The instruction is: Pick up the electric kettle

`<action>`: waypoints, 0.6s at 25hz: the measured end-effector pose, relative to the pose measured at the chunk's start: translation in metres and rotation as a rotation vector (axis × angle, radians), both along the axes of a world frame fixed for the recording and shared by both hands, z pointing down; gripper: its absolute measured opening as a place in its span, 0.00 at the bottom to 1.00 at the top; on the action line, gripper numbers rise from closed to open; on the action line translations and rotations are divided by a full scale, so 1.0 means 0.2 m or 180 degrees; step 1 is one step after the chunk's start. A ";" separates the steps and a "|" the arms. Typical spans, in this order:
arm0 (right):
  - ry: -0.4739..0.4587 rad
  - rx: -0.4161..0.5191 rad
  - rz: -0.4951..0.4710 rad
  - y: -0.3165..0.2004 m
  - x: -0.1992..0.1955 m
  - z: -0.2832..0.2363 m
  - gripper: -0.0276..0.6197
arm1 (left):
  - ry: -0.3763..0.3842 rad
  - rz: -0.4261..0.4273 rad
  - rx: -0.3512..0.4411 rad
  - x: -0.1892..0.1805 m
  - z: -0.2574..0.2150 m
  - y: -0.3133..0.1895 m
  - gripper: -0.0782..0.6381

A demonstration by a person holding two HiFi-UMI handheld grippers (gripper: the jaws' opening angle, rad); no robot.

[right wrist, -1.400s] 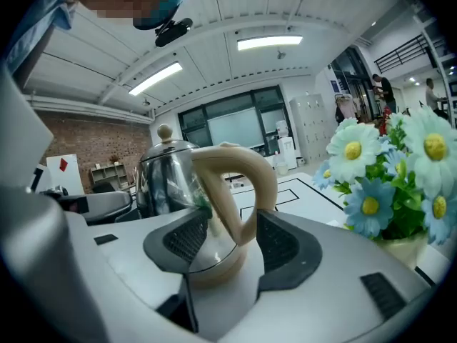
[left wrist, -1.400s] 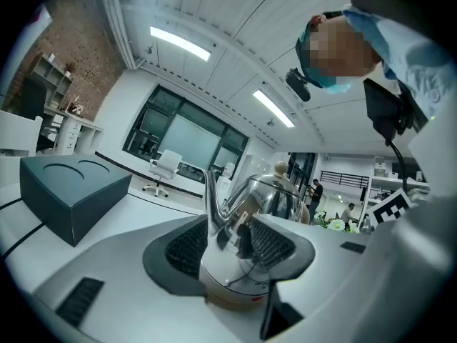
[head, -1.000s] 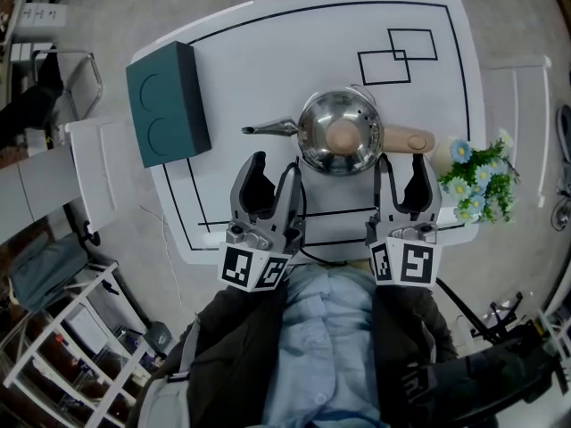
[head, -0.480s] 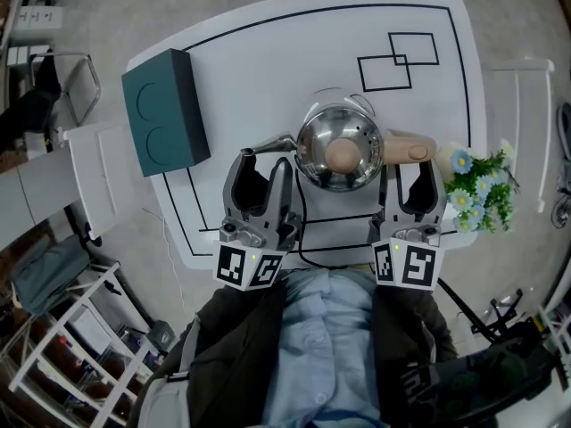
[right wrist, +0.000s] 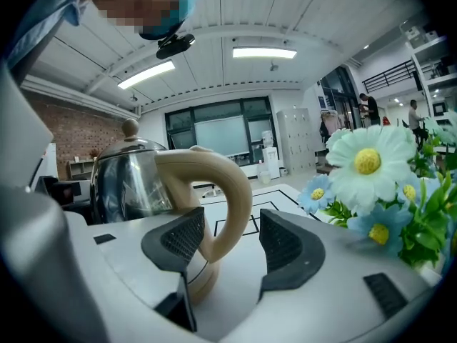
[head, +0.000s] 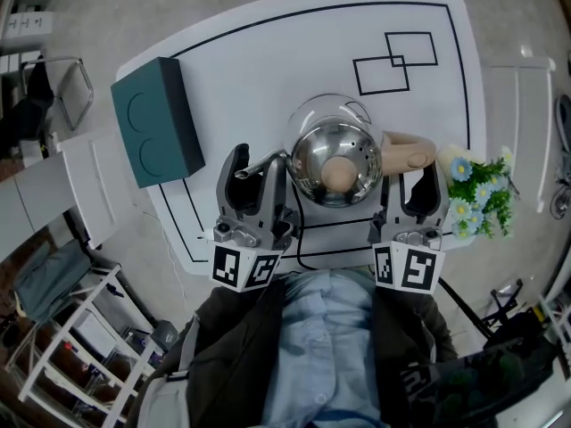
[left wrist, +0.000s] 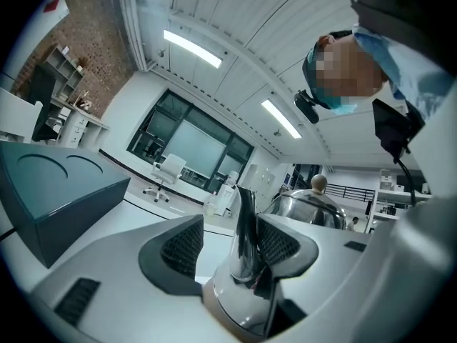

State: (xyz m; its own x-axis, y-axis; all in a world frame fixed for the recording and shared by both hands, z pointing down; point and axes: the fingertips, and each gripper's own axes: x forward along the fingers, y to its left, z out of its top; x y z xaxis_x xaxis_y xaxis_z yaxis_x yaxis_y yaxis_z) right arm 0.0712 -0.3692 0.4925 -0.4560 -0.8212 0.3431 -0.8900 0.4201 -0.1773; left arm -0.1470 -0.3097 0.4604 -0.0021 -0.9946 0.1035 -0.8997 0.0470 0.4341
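Note:
The steel electric kettle point(head: 335, 159) with a tan knob hangs above the white table point(head: 268, 52), close under the head camera. Its spout point(head: 259, 165) lies between the jaws of my left gripper point(head: 259, 157), against the right pad with a gap to the left one. In the left gripper view the spout point(left wrist: 246, 227) rises inside that gripper point(left wrist: 232, 238). The tan handle point(head: 409, 152) sits between the jaws of my right gripper point(head: 412, 178). In the right gripper view the handle point(right wrist: 228, 184) touches the left pad of the gripper point(right wrist: 225, 238), whose jaws stand apart.
A round pale base point(head: 326, 105) shows on the table just beyond the kettle. A dark green box point(head: 156, 123) stands at the table's left. Blue and white flowers point(head: 477, 190) stand at the right edge, close to my right gripper. A black cord point(head: 299, 230) runs under the kettle.
The kettle has grown larger in the head view, coming up toward the camera and slightly left. Both grippers moved with it, the spout and handle now deeper between their jaws.

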 end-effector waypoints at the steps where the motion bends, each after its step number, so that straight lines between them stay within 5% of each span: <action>1: 0.0014 0.0025 0.0020 -0.01 0.01 0.00 0.40 | 0.0002 0.0004 0.0007 0.00 0.00 0.00 0.42; 15: 0.0200 0.0160 0.0132 -0.17 0.01 0.00 0.40 | -0.0095 0.0012 0.0151 -0.03 -0.05 -0.10 0.42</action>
State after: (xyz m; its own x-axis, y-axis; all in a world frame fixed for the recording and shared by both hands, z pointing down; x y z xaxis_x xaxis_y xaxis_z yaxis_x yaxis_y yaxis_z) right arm 0.0732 -0.4039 0.4934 -0.4002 -0.8558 0.3278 -0.9155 0.3897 -0.1001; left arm -0.1523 -0.3298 0.4505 -0.0007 -0.9984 0.0563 -0.9123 0.0237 0.4088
